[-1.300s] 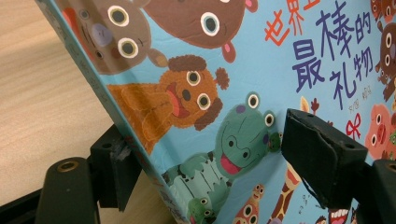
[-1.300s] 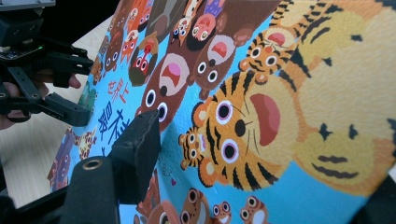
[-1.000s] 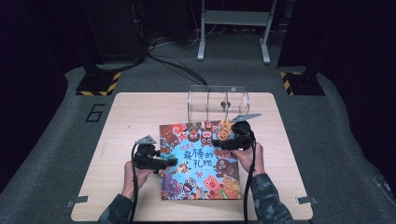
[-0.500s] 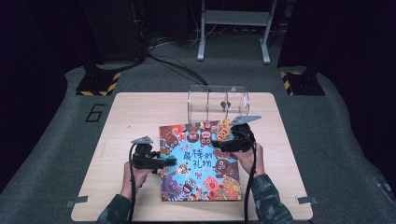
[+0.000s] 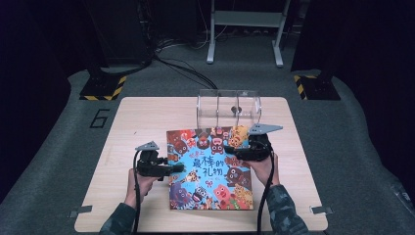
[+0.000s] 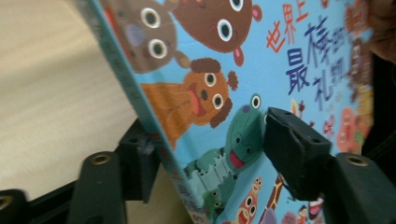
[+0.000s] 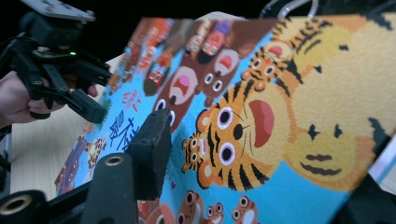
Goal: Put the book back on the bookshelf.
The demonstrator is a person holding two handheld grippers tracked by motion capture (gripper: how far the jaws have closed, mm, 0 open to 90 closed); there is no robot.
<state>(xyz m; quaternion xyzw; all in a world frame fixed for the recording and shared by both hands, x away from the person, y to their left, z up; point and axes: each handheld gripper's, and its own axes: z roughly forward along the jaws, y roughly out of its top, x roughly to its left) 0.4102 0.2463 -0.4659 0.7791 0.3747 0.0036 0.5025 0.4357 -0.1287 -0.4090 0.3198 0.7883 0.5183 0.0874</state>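
Blue and crowded with cartoon animals, the picture book (image 5: 210, 169) lay on the pale wooden tabletop (image 5: 122, 127), its far edge just in front of a clear plastic box (image 5: 228, 108) with dividers. The left claw (image 5: 177, 168) sat at the book's left edge; in the left gripper view one jaw stood under the spine side and the other pad stood at the cover by the green frog, and the jaws had just been closing with the book between them, though I could not tell whether both pads pressed yet. The right claw (image 5: 231, 157) reached over the right part of the cover; in the right gripper view one jaw lay against the cover beside the tigers, the other hidden beyond the book's edge, also just closing, its grip likewise uncertain. That edge looked lifted off the tabletop. I judged the book a stiff hardback, fairly light, with a glossy cover that could slip between the pads. Holding it at the two opposite edges, well in from the corners, seemed best for keeping it level.
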